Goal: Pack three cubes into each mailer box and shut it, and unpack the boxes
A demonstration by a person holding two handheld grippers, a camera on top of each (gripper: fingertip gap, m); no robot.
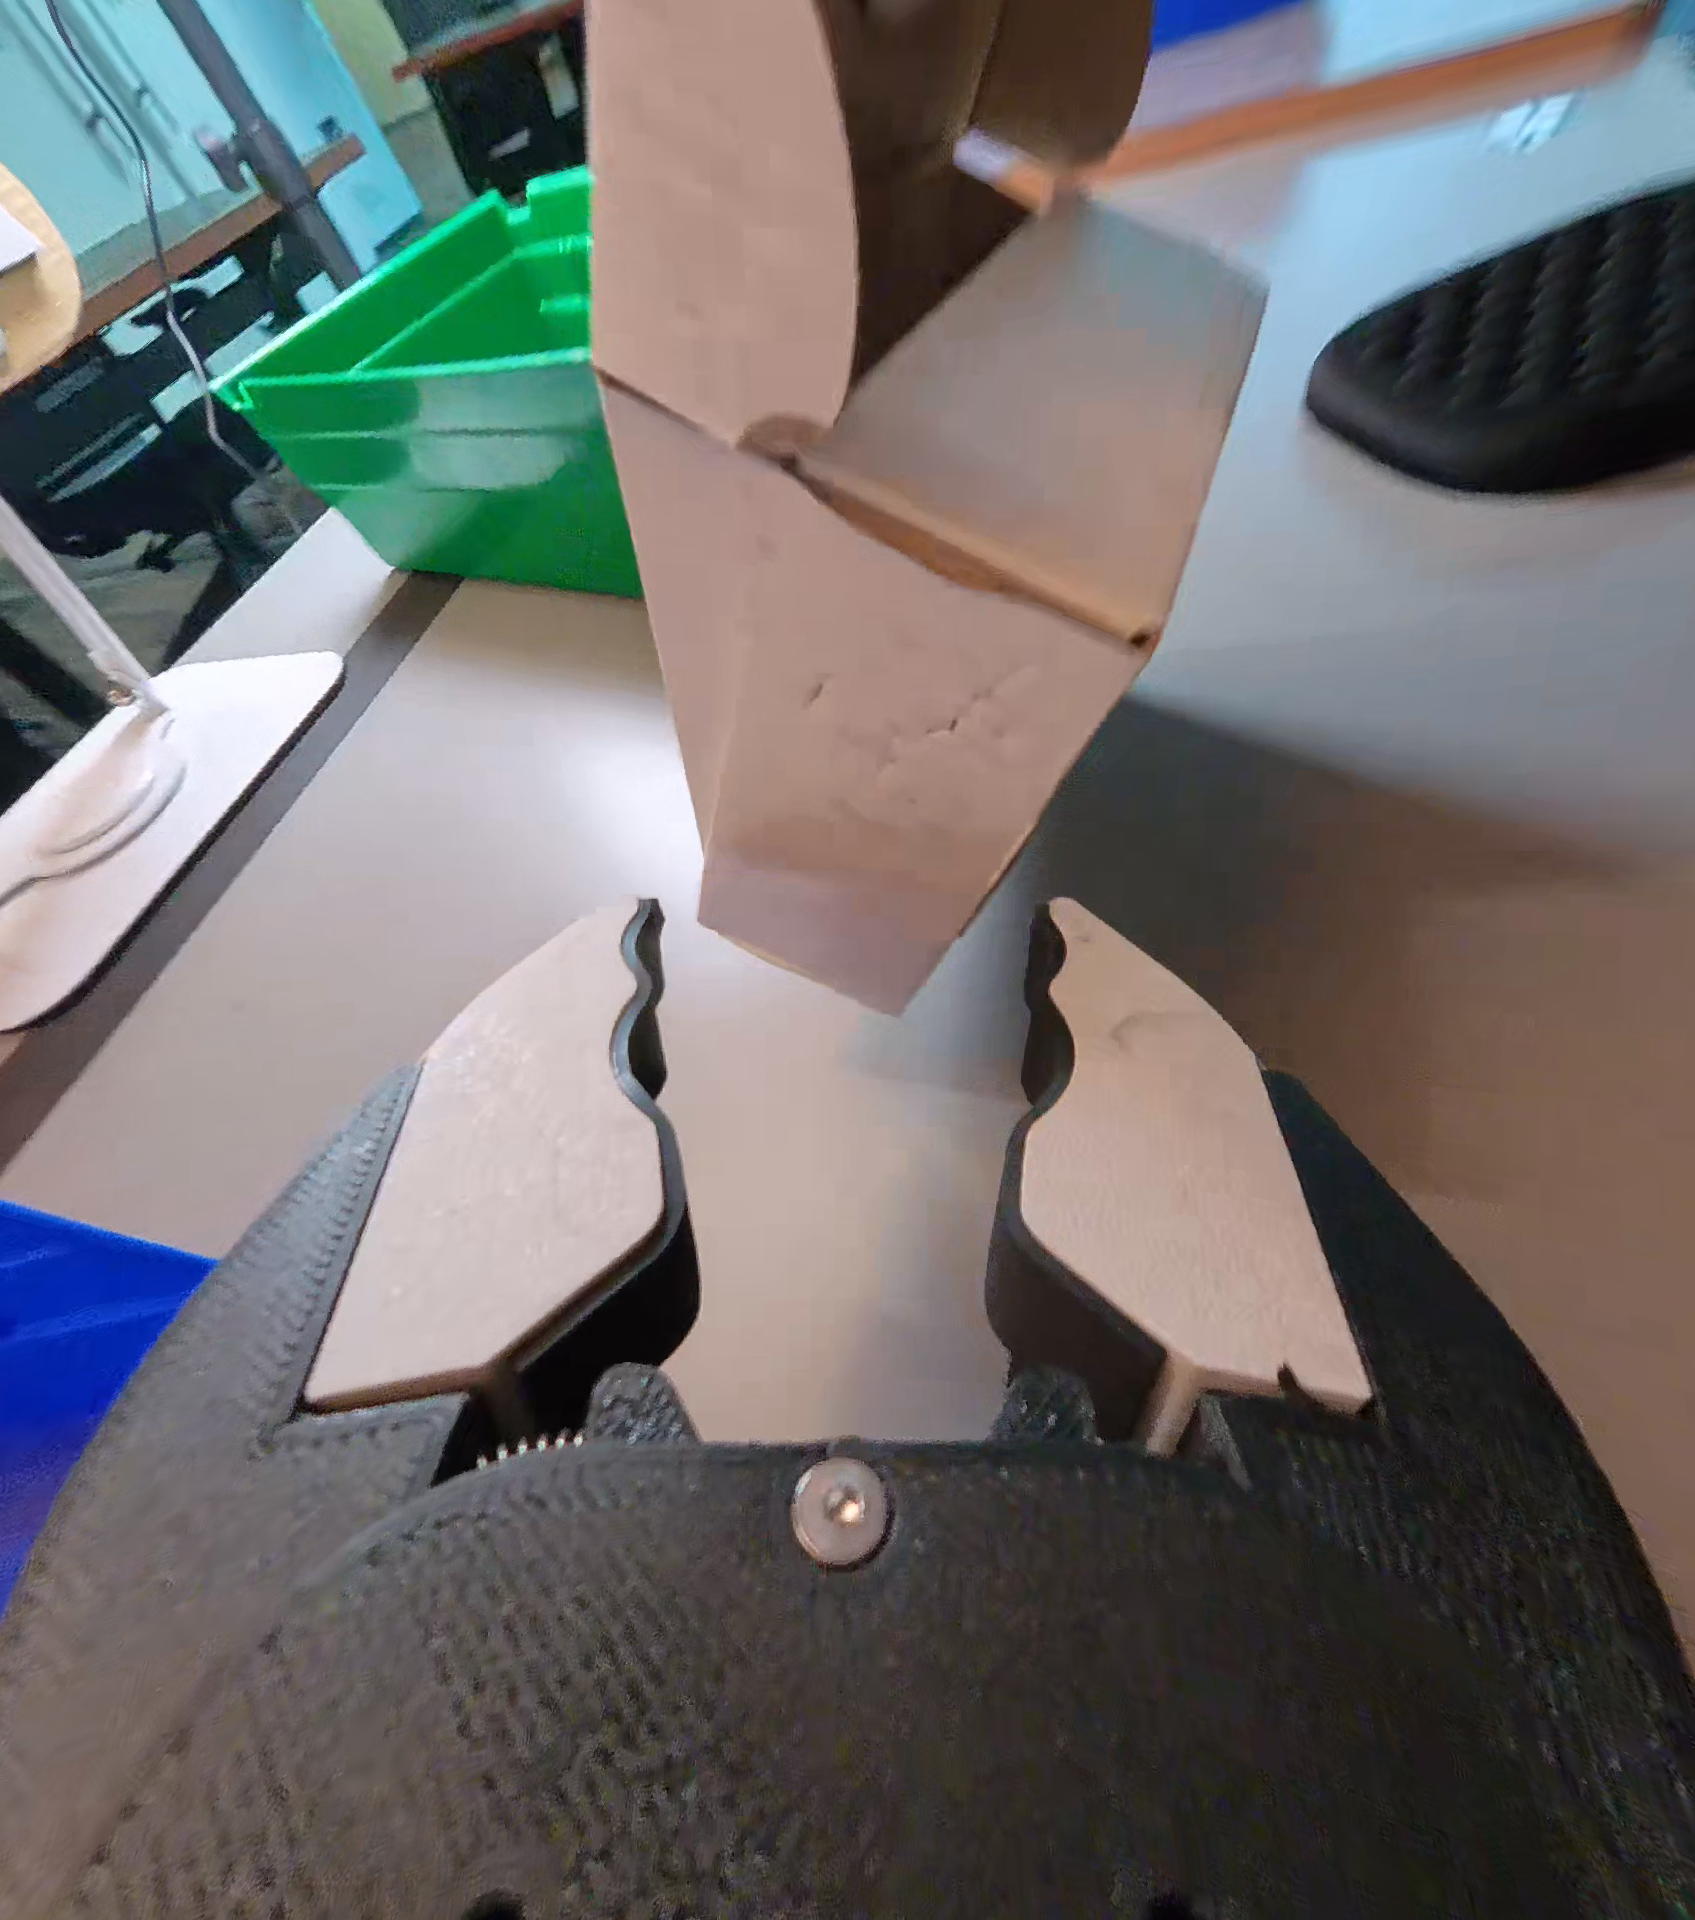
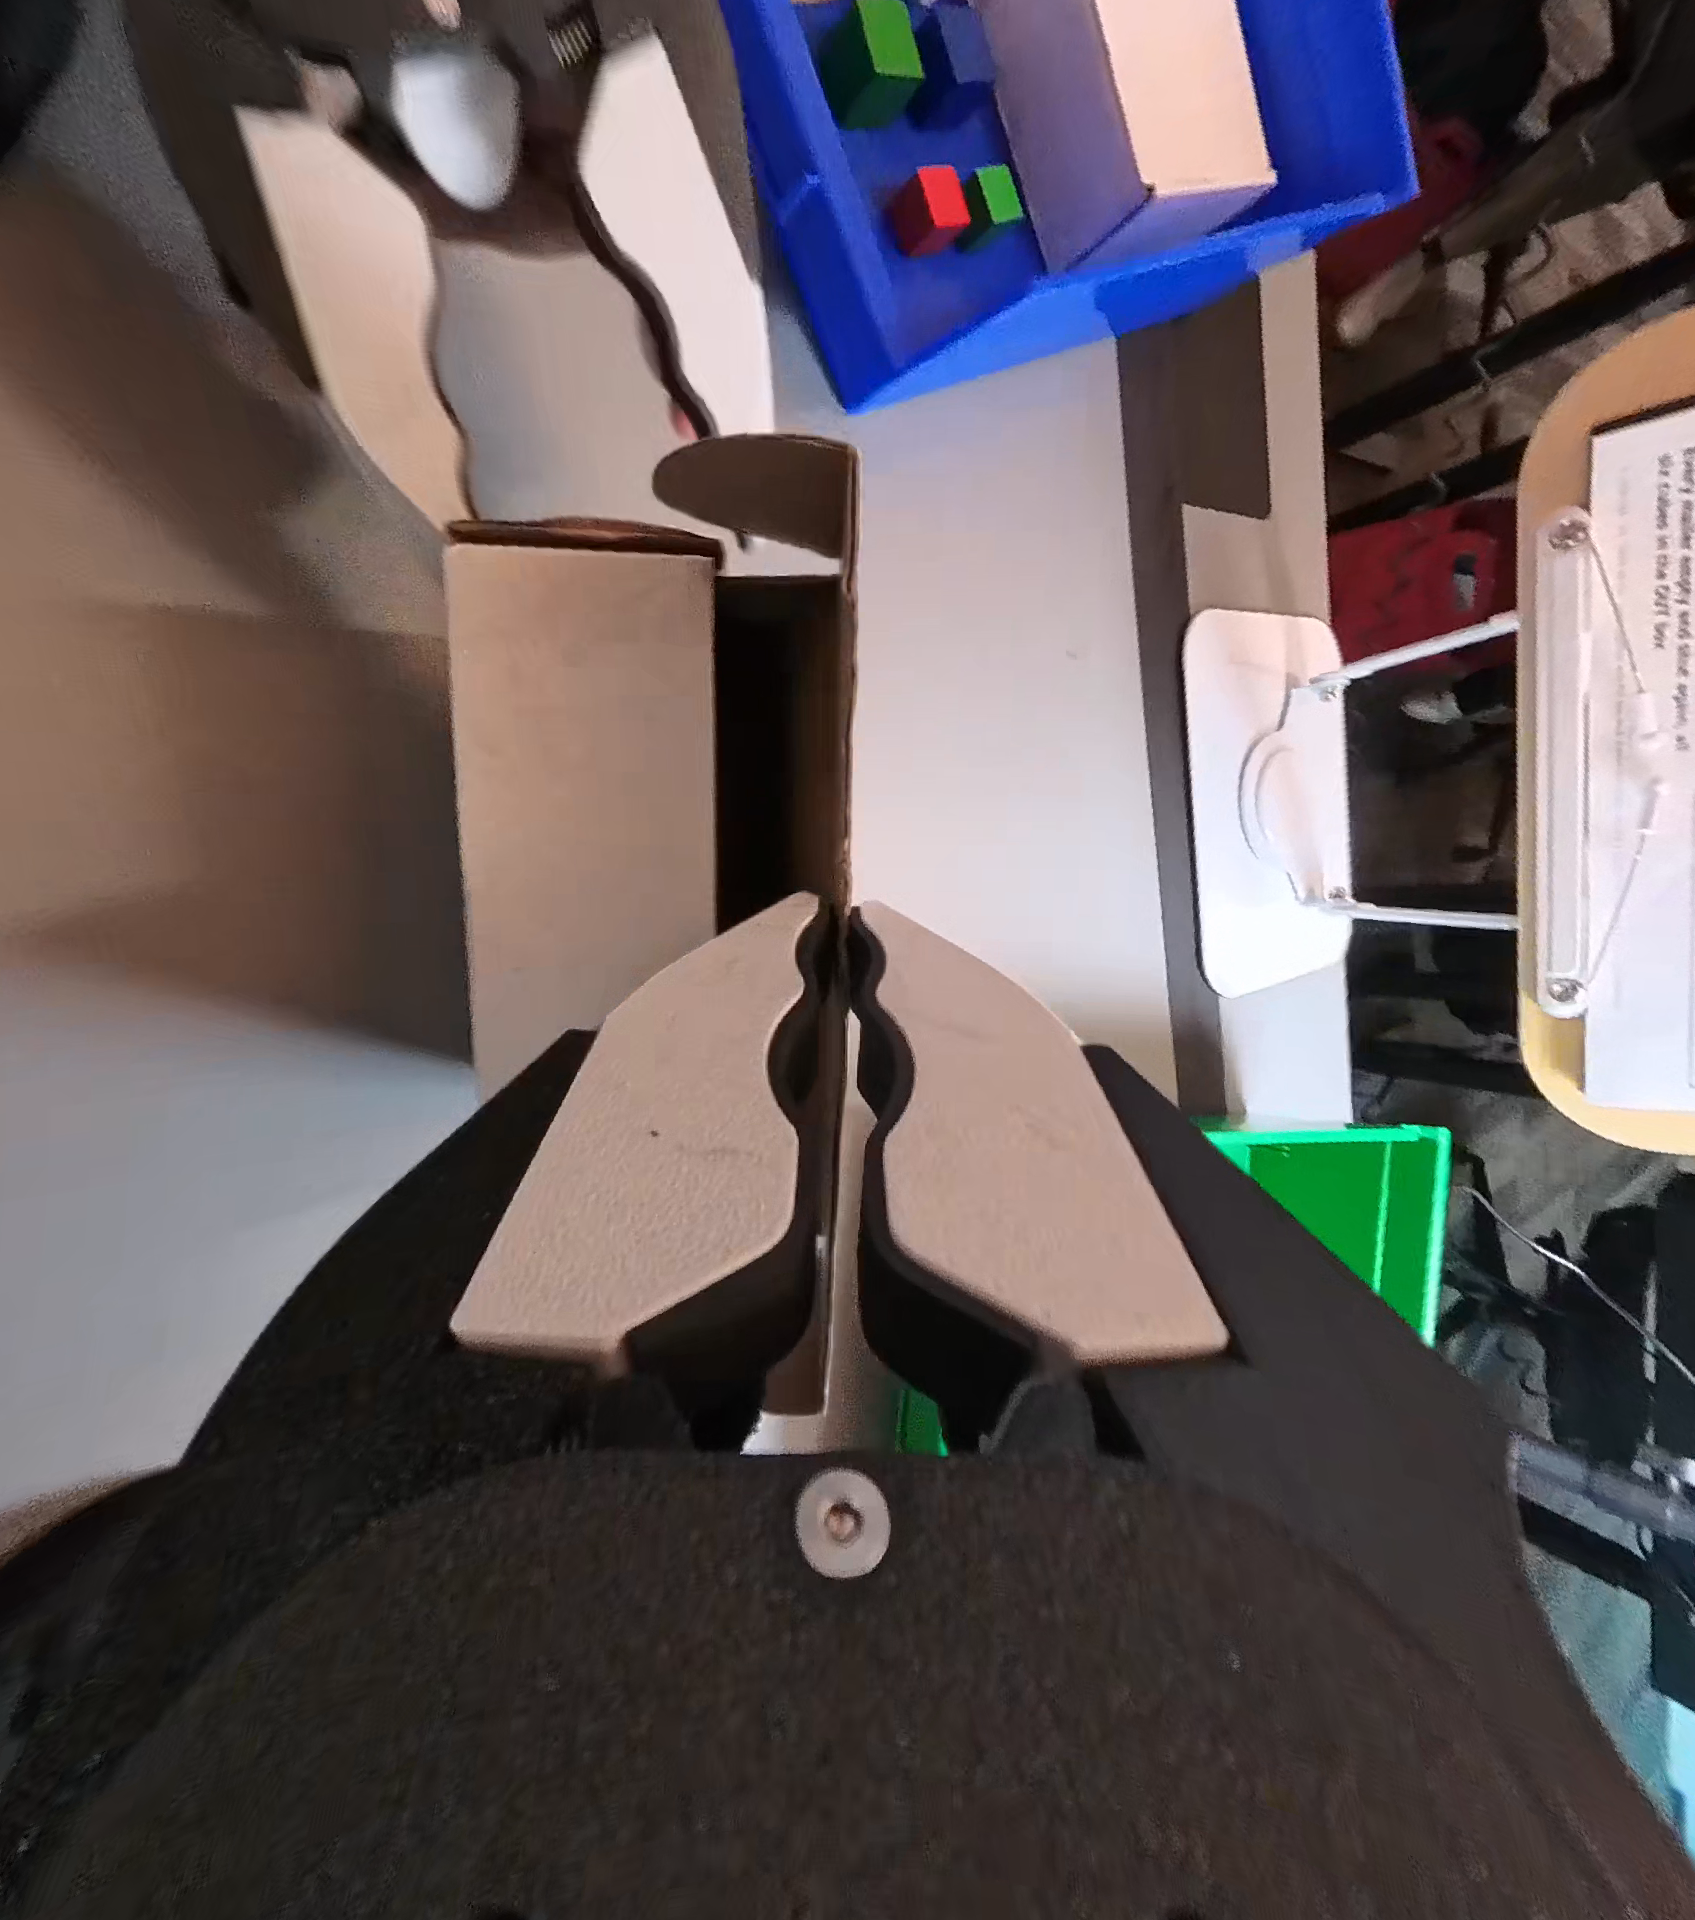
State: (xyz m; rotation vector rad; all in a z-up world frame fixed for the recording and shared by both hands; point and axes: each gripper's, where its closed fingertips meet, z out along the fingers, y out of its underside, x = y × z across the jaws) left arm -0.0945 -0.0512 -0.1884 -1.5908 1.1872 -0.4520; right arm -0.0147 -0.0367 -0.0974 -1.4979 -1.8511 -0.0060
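1. Pale grey tabletop (image 1: 469, 790) spreads beneath both our grippers and carries everything we see.
2. Blue bin (image 2: 1113, 301), ahead of our right gripper and to its right in the right wrist view, holds a second mailer box (image 2: 1175, 104) and loose cubes: a green cube (image 2: 879, 62), a red cube (image 2: 931, 213) and a smaller green cube (image 2: 997, 197). A corner of that bin (image 1: 12, 1371) also sits just left of our left gripper.
3. Green bin (image 1: 448, 436) stands ahead of our left gripper, to the left of the box; in the right wrist view it lies near our right gripper, on its right (image 2: 1342, 1216).
4. Brown cardboard mailer box (image 1: 884, 665) hangs tilted just ahead of our left gripper, its lowest corner close above the gap between the fingers, lid flap raised.
5. Our right gripper (image 2: 845, 925) is clamped on the thin edge of that mailer box's (image 2: 583, 790) open lid panel, its fingers pressed together around the cardboard.
6. Our left gripper (image 1: 843, 935) is spread wide and holds nothing; the box corner does not touch its fingers. It shows blurred beyond the box in the right wrist view (image 2: 552, 270).
7. White stand base (image 1: 95, 821) rests on the table, left of our left gripper.
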